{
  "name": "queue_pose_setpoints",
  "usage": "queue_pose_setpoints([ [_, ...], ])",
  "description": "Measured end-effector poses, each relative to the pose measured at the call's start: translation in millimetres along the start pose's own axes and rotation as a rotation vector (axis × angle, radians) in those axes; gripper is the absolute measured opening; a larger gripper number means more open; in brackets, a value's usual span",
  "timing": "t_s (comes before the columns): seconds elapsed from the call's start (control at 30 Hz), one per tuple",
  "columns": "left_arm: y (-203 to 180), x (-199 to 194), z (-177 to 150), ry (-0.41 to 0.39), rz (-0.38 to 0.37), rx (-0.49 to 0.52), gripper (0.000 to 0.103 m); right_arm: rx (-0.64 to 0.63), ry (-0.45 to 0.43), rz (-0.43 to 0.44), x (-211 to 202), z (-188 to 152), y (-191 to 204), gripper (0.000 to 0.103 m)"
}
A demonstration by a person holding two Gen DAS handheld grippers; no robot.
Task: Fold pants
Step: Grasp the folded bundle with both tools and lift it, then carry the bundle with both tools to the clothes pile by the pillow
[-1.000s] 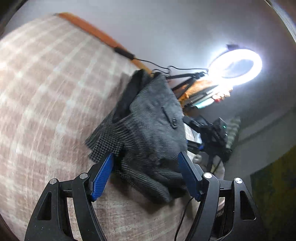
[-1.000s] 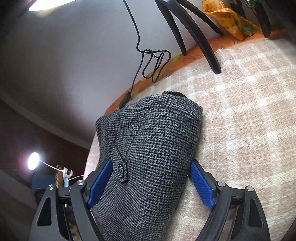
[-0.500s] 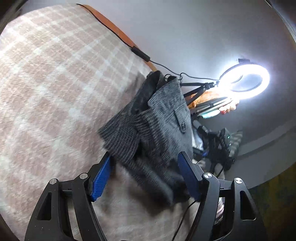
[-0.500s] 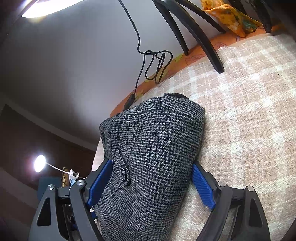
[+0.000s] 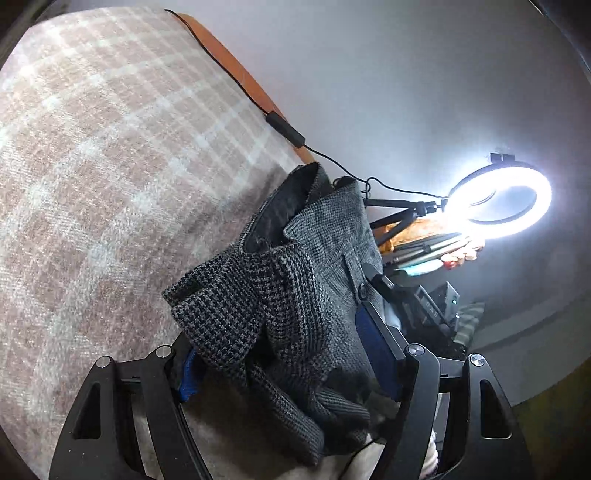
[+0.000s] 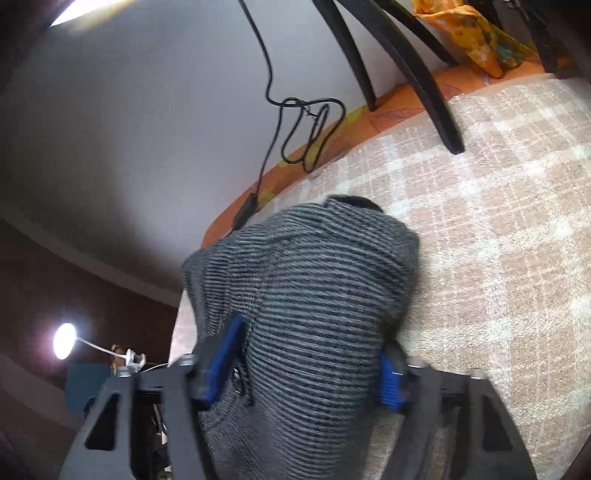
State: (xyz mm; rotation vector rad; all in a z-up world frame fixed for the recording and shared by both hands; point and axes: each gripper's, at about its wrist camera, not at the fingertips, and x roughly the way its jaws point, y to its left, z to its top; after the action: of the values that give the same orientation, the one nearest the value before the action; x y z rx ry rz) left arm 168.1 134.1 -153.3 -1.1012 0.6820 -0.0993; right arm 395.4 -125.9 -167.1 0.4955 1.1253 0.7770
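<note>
The grey houndstooth pants (image 5: 295, 295) lie bunched in a folded heap on a beige checked blanket (image 5: 110, 147). In the left wrist view my left gripper (image 5: 284, 362) straddles the near end of the heap, its blue pads wide apart with cloth between them. In the right wrist view the pants (image 6: 314, 302) fill the middle, blurred by motion. My right gripper (image 6: 306, 365) has its blue pads on either side of the heap, still apart. A buttoned pocket flap sits by its left pad.
A lit ring light (image 5: 502, 199) on a tripod stands past the blanket's edge. A black cable (image 6: 306, 125) lies along the orange edge. Black tripod legs (image 6: 417, 74) rest on the blanket (image 6: 498, 221) at the back. An orange cloth (image 6: 469, 33) lies behind them.
Both grippers have pushed forward over the pants, so the heap fills more of each view. The right gripper's pads have narrowed around the cloth. The left gripper's pad now sits under a fold.
</note>
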Motion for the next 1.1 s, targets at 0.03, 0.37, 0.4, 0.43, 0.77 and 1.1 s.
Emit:
queue_pose_setpoints([
  [0.03, 2, -1, -1, -0.016, -0.012, -0.012, 0.072, 0.002, -0.007, 0.001, -1, -1, -1, 0.052],
  [0.37, -8, -3, -7, -0.075, 0.012, 0.176, 0.030, -0.195, -0.090, -0.082, -28, -10, 41, 0.027],
  [0.4, -11, -4, -8, -0.071, 0.013, 0.195, 0.029, -0.220, -0.099, -0.094, -29, -11, 47, 0.026],
  [0.43, -15, -6, -8, -0.071, 0.017, 0.214, 0.029, -0.245, -0.109, -0.105, -32, -13, 54, 0.026],
  [0.77, -77, -15, -23, -0.050, -0.009, 0.447, 0.029, -0.434, -0.217, -0.158, -82, -24, 97, 0.024],
  [1.1, -176, 34, -71, 0.079, -0.135, 0.670, 0.029, -0.431, -0.332, -0.268, -196, -11, 69, 0.024],
])
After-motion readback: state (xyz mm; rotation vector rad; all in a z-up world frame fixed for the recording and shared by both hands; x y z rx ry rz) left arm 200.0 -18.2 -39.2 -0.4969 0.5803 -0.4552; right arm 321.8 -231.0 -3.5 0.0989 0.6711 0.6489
